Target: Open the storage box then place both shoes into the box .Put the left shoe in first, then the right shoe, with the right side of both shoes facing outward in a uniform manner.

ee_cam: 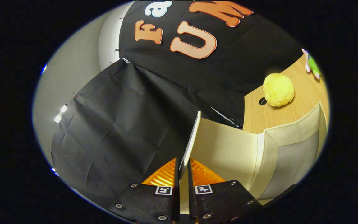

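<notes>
- Gripper view: the gripper (182,174) has its two fingers drawn nearly together, pinching the thin edge of the storage box's lid (191,140) between them; both fingers press on that panel.
- Lid: it rises edge-on from between the fingers toward 12 o'clock, tilted slightly toward 1 o'clock, with its pale inner face turned to 3 o'clock. It looks raised well clear of the box mouth, so I judge the opening step to be nearly done.
- Storage box (287,149): it sits just ahead of the fingers toward 3 o'clock, cream walls around a grey lined inside, resting on the wooden table (303,93).
- Handling: the lid looks like thin, stiff board, light and hinged, likely to flop if released early. The free edge, where the fingers are now, is the sensible hold; a shallow pinch could slip off the smooth face.
- Beyond the box at 1 o'clock lies a yellow bumpy ball (278,89) beside a small hole (263,101) in the table; farther toward 2 o'clock is a green and pink toy (312,63).
</notes>
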Tool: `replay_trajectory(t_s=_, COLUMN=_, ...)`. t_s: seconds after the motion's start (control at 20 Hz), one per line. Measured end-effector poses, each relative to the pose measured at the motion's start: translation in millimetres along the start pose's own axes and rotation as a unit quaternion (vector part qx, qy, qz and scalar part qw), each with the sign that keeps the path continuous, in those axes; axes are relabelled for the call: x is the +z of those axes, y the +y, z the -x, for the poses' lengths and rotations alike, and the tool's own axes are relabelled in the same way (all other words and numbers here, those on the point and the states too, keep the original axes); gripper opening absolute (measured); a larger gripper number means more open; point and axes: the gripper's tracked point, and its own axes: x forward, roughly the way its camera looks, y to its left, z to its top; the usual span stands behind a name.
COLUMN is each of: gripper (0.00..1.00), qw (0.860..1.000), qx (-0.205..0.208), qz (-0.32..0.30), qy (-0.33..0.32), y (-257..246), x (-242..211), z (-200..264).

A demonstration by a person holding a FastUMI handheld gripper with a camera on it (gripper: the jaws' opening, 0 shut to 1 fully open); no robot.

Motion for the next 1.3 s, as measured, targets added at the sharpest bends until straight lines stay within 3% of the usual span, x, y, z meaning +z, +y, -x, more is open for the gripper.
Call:
replay_trajectory(t_s=0.05, gripper=0.15, qw=1.0, qx=0.0, qz=0.005, qy=0.001, y=4.4, x=0.7, z=-11.4)
replay_trajectory(t_s=0.2, gripper=0.42, qw=1.0, qx=-0.007, qz=0.025, qy=0.017, y=1.7, x=-9.2, z=-25.0)
replay_trajectory(t_s=0.35, gripper=0.62, qw=0.998, qx=-0.024, qz=0.063, qy=0.02, y=-9.1, x=-3.2, z=-14.7)
replay_trajectory(t_s=0.5, gripper=0.83, qw=0.989, qx=-0.089, qz=0.115, qy=0.038, y=-40.6, x=1.8, z=16.3)
replay_trajectory(t_s=0.65, gripper=0.9, qw=0.968, qx=-0.15, qz=0.199, qy=0.009, y=-72.4, x=16.7, z=68.6)
replay_trajectory(t_s=0.8, gripper=0.95, qw=0.949, qx=-0.195, qz=0.246, qy=-0.015, y=-95.2, x=36.7, z=117.4)
replay_trajectory(t_s=1.1, gripper=0.97, qw=0.915, qx=-0.289, qz=0.282, qy=-0.017, y=-162.5, x=61.3, z=206.4)
replay_trajectory(t_s=1.3, gripper=0.97, qw=0.895, qx=-0.356, qz=0.269, qy=0.009, y=-220.9, x=71.1, z=253.1)
